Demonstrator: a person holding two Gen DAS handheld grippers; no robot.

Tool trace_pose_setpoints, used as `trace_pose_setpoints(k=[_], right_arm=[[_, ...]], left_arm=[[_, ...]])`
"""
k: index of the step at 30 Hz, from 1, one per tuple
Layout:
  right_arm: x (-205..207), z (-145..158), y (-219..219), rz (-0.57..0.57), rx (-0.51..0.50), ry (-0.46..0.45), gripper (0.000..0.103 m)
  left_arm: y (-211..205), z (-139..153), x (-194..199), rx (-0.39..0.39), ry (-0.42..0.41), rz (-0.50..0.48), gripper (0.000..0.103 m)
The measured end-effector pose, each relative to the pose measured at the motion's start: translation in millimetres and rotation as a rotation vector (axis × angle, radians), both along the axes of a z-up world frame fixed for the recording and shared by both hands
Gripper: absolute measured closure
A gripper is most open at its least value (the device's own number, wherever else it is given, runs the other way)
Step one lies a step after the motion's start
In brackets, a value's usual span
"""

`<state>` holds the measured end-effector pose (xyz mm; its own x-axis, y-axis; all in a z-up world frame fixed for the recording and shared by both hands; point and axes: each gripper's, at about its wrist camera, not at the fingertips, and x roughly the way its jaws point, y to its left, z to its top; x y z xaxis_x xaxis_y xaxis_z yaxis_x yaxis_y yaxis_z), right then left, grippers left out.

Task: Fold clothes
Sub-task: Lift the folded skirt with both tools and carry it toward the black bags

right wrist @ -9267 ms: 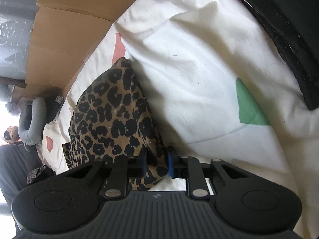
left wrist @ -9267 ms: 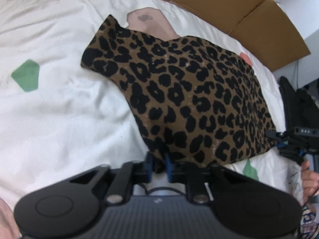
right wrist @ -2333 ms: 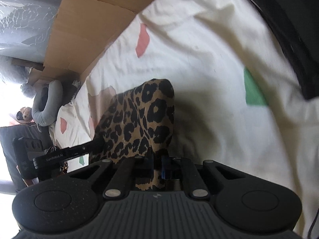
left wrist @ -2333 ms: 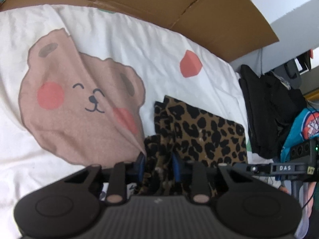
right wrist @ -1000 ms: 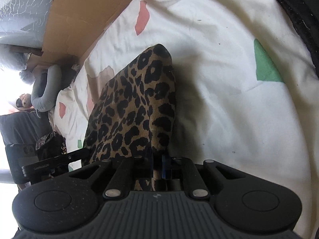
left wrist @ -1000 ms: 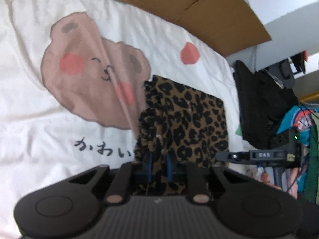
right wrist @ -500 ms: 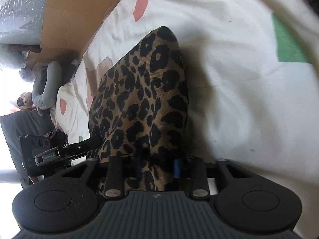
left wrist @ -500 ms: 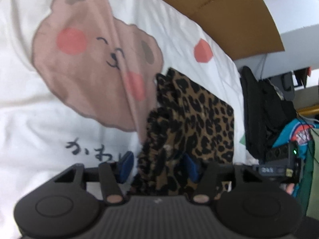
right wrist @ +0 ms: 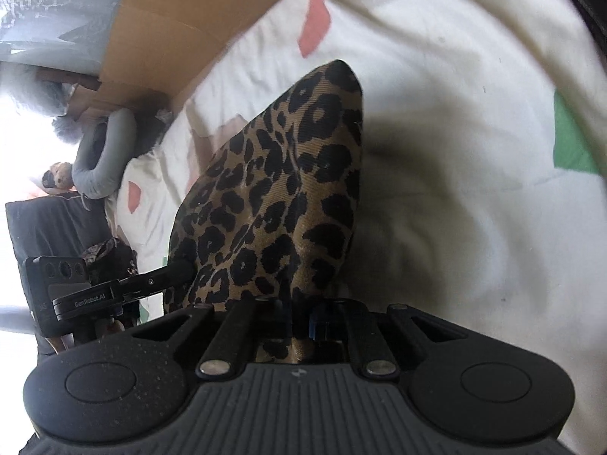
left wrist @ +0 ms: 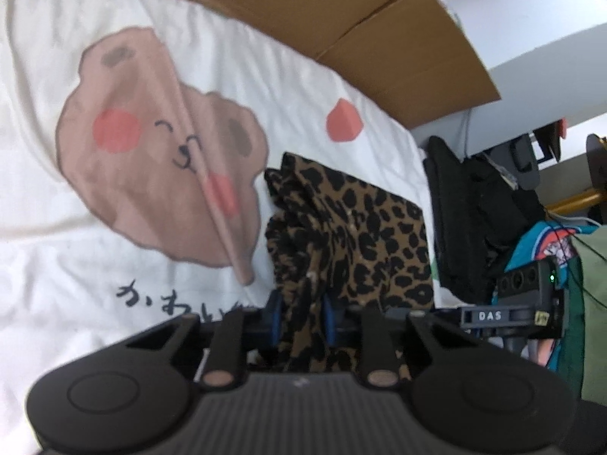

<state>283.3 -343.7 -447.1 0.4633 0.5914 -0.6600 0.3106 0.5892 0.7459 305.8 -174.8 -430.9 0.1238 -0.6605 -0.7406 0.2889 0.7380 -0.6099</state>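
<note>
The bed (left wrist: 341, 87), under a white bear sheet, carries the leopard garment (left wrist: 364, 235), folded small at 3 o'clock of the bear. Both hand-held grippers are closing on its near edge, probably to lift it for another fold: left (left wrist: 301, 316) pinching bunched cloth, right (right wrist: 301, 322) nearly shut on a thin layer. Half a second earlier both stood wider

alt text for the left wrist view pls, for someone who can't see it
The left gripper is closing its blue pads on a bunched edge of a leopard-print garment, which lies folded on a white bedsheet printed with a smiling bear. Brown cardboard lines the bed's far edge.
</note>
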Motion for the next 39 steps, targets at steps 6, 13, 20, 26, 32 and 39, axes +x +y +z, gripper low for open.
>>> trace_pose_setpoints(k=[6, 13, 20, 26, 32, 39], right_arm=[[0, 26, -13, -0.022, 0.0, -0.069, 0.097], [-3, 57, -22, -0.015, -0.075, -0.125, 0.098], [-11, 82, -32, -0.032, -0.115, -0.138, 0.098], [-17, 125, -47, -0.063, -0.156, -0.173, 0.098], [-28, 168, -62, -0.073, -0.202, -0.201, 0.098], [-53, 220, -91, -0.131, -0.211, -0.228, 0.098]], left_arm=[[-3, 23, -1, -0.027, -0.036, 0.017, 0.082], [-24, 45, -1, -0.021, -0.062, -0.001, 0.082], [-44, 75, -9, -0.015, -0.086, -0.045, 0.082], [-63, 111, -20, -0.011, -0.103, -0.027, 0.082], [-87, 154, -34, 0.004, -0.115, -0.034, 0.082], [-120, 206, -51, 0.01, -0.128, -0.06, 0.082]])
